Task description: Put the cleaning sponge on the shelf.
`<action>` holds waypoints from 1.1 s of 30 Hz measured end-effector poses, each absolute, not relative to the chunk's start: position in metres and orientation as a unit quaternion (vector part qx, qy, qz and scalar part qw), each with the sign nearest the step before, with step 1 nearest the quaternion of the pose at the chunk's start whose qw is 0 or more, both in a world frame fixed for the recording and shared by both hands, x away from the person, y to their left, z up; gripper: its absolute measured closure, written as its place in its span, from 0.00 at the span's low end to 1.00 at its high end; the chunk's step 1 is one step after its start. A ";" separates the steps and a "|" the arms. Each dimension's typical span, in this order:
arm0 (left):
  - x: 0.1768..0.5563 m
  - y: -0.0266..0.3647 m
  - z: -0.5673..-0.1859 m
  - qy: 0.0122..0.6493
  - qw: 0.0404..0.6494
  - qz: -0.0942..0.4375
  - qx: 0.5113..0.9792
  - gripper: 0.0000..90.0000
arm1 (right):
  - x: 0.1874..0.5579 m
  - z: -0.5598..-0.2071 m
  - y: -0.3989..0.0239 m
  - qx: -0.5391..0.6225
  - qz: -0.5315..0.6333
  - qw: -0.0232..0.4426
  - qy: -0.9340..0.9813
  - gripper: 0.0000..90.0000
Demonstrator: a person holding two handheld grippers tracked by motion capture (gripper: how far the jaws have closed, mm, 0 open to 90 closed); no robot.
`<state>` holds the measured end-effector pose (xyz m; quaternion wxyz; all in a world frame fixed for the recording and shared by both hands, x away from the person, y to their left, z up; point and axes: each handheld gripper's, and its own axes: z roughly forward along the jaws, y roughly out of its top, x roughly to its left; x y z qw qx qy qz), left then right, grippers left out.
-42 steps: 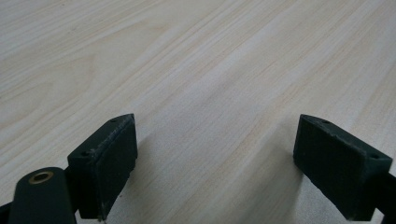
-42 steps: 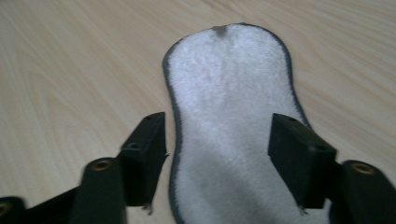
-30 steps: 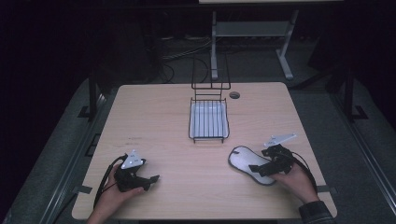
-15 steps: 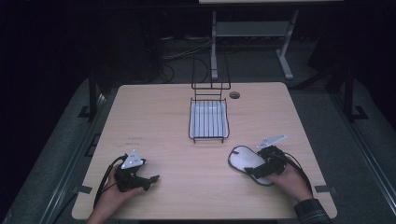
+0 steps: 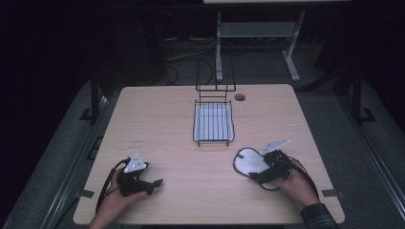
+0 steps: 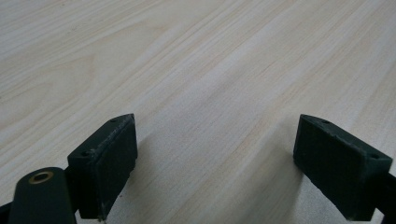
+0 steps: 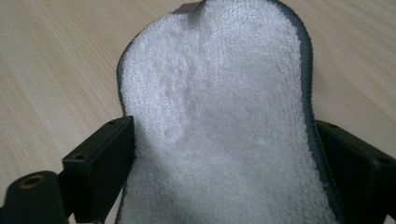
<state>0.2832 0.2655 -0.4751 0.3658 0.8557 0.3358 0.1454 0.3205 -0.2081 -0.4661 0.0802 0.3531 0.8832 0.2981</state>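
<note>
The wooden table [image 5: 167, 124] stood lit against a dark room, its left half bare from the far edge down to the left gripper [image 5: 143, 182], which sat near the near-left corner with open wood on every side. In the left gripper view its 2 black jaws were spread wide apart over bare tabletop [image 6: 201, 70], with nothing between them.

A black wire tray [image 5: 213, 123] with a pale lining lay at the middle of the far half, with a taller wire frame [image 5: 215, 78] standing just behind it at the far edge. A small dark round hole [image 5: 239, 97] sat just right of that frame. Between the tray and the near edge the wood lay open.

No brand, label or writing could be read on anything.

The white fleecy insole [image 5: 249, 162], rimmed in dark grey, lay on the right half of the table, near the tray's near-right corner and well in from the right edge. The right gripper [image 5: 266, 171] covered its near end, held by the person's right hand [image 5: 296, 183]. In the right gripper view the insole [image 7: 224, 116] ran forward between the 2 jaws, its edges touching both inner faces, the far end curling up from the wood [image 7: 56, 70]. The jaws stood wide, each against an insole edge; I could not tell whether they were pinching it.
</note>
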 end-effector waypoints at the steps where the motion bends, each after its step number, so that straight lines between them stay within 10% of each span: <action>1: 0.283 0.265 -0.475 0.336 0.367 0.146 0.855 0.14 | 0.320 -0.466 -0.208 0.353 0.298 0.081 0.883 0.13; 16: 0.283 0.266 -0.475 0.336 0.366 0.145 0.856 0.14 | 0.315 -0.458 -0.211 0.341 0.309 0.092 0.883 0.25; 33: 0.283 0.266 -0.475 0.336 0.366 0.146 0.856 0.14 | 0.307 -0.436 -0.225 0.339 0.370 0.081 0.861 0.64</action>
